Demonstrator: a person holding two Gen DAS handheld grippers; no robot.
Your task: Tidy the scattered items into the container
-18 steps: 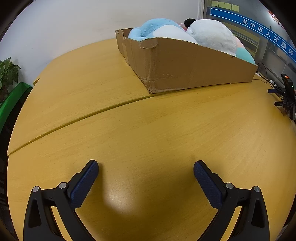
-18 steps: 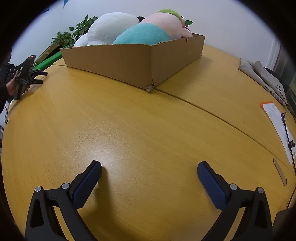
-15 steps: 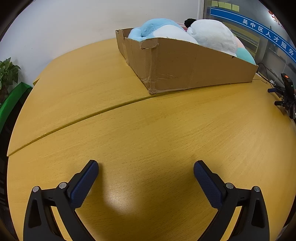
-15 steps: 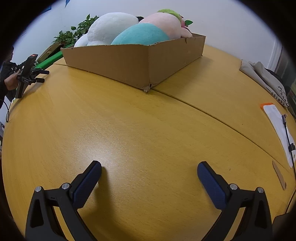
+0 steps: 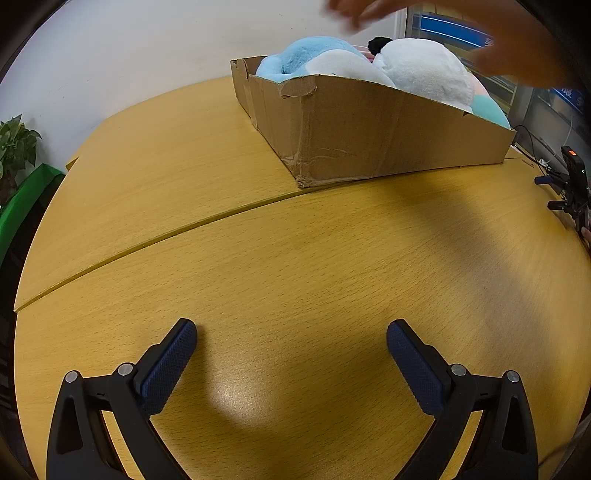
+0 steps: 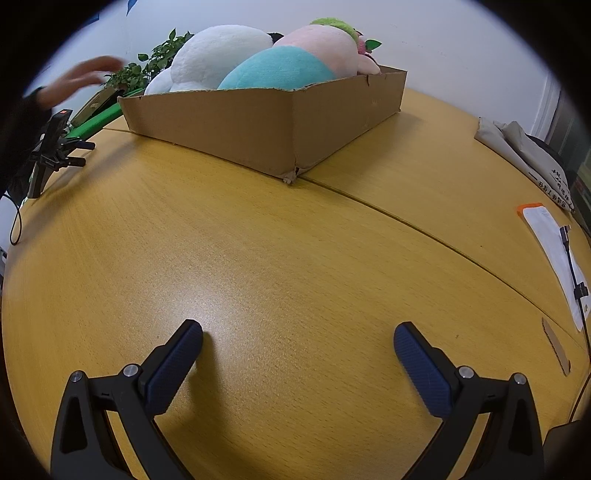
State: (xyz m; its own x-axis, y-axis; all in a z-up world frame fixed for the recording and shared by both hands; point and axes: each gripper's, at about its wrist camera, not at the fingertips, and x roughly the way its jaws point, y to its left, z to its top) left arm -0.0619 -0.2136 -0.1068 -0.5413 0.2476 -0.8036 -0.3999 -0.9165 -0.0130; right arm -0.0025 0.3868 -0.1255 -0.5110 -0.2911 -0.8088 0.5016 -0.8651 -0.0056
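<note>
Plush toys (image 5: 417, 70) fill the cardboard box (image 5: 369, 136); left gripper (image 5: 291, 332) and right gripper (image 6: 298, 332), nearer than the box, gape wide, empty.

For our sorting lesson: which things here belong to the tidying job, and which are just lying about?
Job: brown cardboard box; white plush toy; teal and pink plush toy; light blue plush toy.

Lying about: white paper sheet; folded beige cloth bag; black camera clamp.

The blue wall sign (image 5: 456, 31) carries white characters too blurred and hidden to read, and the dark print on the grey cloth bag (image 6: 524, 155) is likewise illegible.
</note>
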